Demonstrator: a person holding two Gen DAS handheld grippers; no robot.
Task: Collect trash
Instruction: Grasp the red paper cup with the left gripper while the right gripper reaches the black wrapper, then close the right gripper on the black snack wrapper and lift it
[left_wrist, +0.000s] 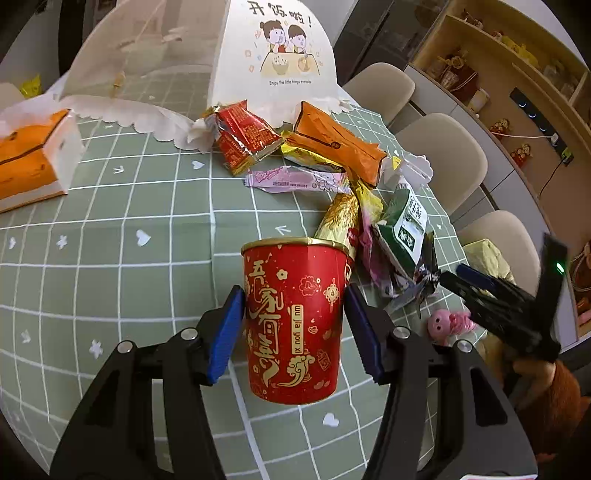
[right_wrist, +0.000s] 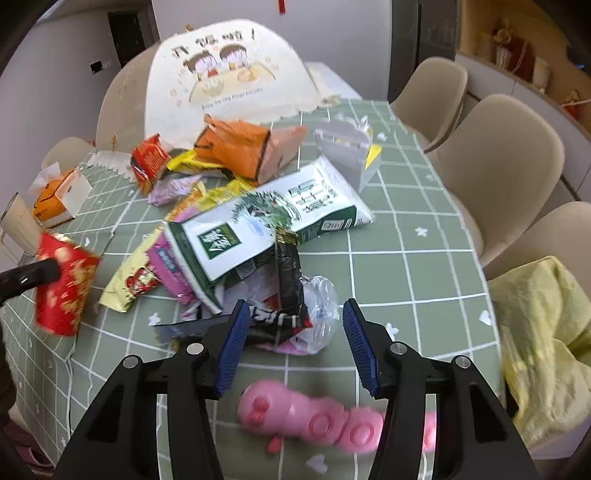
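— Where is the cup?
— The left tool (left_wrist: 295, 328) clamps the red cup (left_wrist: 293, 317) upright above the table (left_wrist: 129, 229), beside the wrappers (left_wrist: 325, 162).
— And the right tool (right_wrist: 291, 343)?
— Its fingers stand apart — over a black wrapper (right_wrist: 288, 280), near the pink toy (right_wrist: 314, 421).

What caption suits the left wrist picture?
Left tool grips red paper cup above green checked tablecloth beside wrapper pile.

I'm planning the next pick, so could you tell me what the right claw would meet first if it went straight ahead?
Most likely the crumpled black wrapper and the clear plastic beside it, at the pile's near edge, lying between the open right claw's fingers, though depth is unclear.
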